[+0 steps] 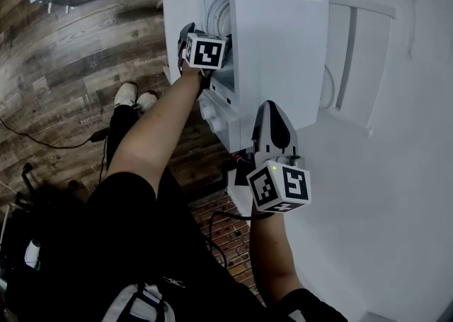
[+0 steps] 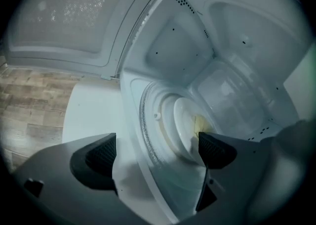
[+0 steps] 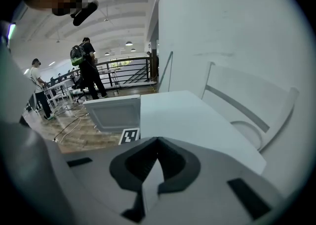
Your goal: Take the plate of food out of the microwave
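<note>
"Inside the microwave point(image 1: 276, 37) — where's the plate point(image 2: 183, 122)?"
"On the turntable point(image 2: 148, 140), with food point(image 2: 200, 124) on it."
"Left gripper point(image 2: 158, 152)?"
"At the opening, right of the open door point(image 2: 74, 16) — jaws wide apart, gripping nothing."
"Right gripper point(image 3: 157, 142)?"
"Near side, outside the microwave, jaws together, empty."

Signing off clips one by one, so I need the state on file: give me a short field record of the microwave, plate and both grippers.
microwave: door swung wide open
plate: inside, on the glass turntable
food: yellowish, on the plate
left gripper: jaws wide apart at the opening, gripping nothing
right gripper: jaws together, empty, outside the microwave
task: plate not yet out
</note>
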{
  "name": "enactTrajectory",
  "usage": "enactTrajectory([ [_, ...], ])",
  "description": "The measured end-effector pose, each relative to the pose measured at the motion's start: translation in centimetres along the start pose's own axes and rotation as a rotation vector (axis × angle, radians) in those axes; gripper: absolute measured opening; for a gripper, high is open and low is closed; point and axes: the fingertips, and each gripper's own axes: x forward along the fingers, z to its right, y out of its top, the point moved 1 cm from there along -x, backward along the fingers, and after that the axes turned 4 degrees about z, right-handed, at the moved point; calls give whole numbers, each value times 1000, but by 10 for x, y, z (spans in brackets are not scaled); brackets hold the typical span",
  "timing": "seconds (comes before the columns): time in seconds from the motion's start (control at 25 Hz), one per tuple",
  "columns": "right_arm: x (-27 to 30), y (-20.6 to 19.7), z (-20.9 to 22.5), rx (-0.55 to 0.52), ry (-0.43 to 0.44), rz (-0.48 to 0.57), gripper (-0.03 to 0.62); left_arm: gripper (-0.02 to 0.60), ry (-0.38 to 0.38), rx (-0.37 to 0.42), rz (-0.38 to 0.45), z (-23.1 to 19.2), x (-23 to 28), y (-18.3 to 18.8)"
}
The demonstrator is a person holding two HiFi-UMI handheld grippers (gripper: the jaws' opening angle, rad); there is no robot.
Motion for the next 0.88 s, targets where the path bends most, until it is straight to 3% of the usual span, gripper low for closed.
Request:
enactTrajectory([
  [0.28,10,0,-2,5,23,-1,14,503,-4,-50,-25,-12,4,-7],
  [0.48,18,2,-6,10,38,-6,14,473,-91,-123,-90,-10,-6,-21],
  [0.68,25,2,-14,22,61,-17,14,303,-211,-288,-105,-17,-25,-28],
  [0.8,27,4,-17,39,66,-23,14,245,-309,-345,-111,-12,-33,-31],
  [0.88,28,5,-19,39,70,-26,14,150,-368,-371,-101,-6,-38,-27],
])
